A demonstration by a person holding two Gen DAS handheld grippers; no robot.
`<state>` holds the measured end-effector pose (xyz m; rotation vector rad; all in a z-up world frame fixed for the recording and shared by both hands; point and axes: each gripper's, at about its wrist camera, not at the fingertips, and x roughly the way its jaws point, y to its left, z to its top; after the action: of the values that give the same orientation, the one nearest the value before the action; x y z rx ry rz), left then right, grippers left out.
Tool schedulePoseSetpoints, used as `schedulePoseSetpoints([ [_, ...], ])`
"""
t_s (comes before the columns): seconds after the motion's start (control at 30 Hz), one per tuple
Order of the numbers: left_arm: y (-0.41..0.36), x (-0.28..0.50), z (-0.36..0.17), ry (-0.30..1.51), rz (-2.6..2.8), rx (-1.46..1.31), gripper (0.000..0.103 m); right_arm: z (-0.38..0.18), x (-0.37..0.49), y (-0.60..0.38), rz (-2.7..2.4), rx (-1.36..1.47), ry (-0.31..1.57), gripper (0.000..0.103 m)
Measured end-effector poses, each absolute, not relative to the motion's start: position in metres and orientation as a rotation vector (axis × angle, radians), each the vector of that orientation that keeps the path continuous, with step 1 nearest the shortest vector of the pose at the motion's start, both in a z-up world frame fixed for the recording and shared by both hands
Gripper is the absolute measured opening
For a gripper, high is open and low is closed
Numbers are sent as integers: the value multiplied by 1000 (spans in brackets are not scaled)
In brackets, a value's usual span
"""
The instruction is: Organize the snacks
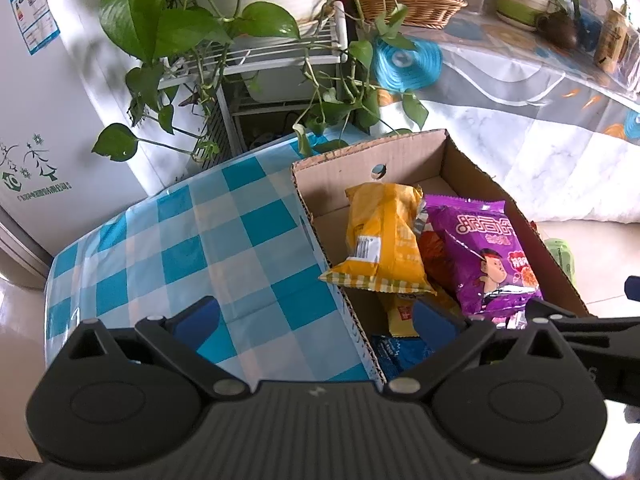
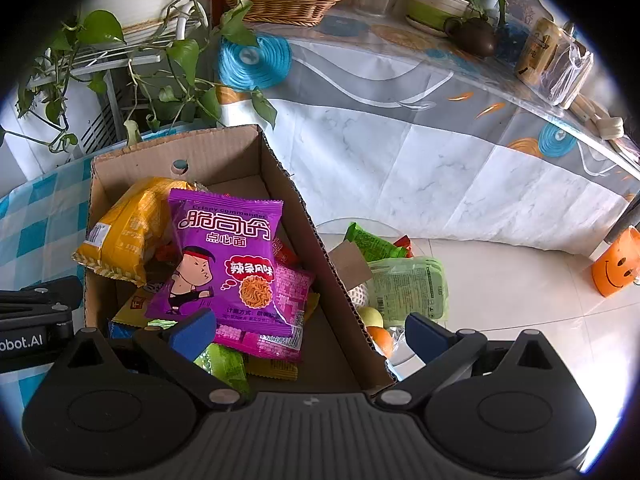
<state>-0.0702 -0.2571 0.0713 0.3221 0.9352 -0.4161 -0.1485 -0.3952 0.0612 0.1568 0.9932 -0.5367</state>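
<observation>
Blue pads sit on both tools, and both tools are spread wide open with nothing in them. The left tool [image 1: 316, 316] hangs over the near edge of the tabletop [image 1: 192, 248], above where the checked cloth meets the cardboard box [image 1: 404, 156]. The right tool [image 2: 310, 330] hangs over the near right wall of the same box. The box stands on the right side of the tabletop. Inside it a purple snack bag [image 2: 228, 256] lies on top, with a yellow snack bag [image 1: 380, 240] leaning just beside it and more packets underneath. On the floor right of the box are green packets [image 2: 404, 284] and fruit [image 2: 376, 328]. A leafy plant [image 1: 168, 20] hangs behind, and a long table with a basket [image 2: 280, 4] stands further back.
</observation>
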Motion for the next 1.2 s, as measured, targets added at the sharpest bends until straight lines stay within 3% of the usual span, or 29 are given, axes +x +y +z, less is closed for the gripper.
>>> schedulePoseSetpoints([
  [0.6,-232,-68,74,897,-448,380,102,60,-136,-373,-481,117,998,103],
  [1.2,-138,-53,89,862,-368,378,102,65,-101,-284,-315,-11,951,103],
])
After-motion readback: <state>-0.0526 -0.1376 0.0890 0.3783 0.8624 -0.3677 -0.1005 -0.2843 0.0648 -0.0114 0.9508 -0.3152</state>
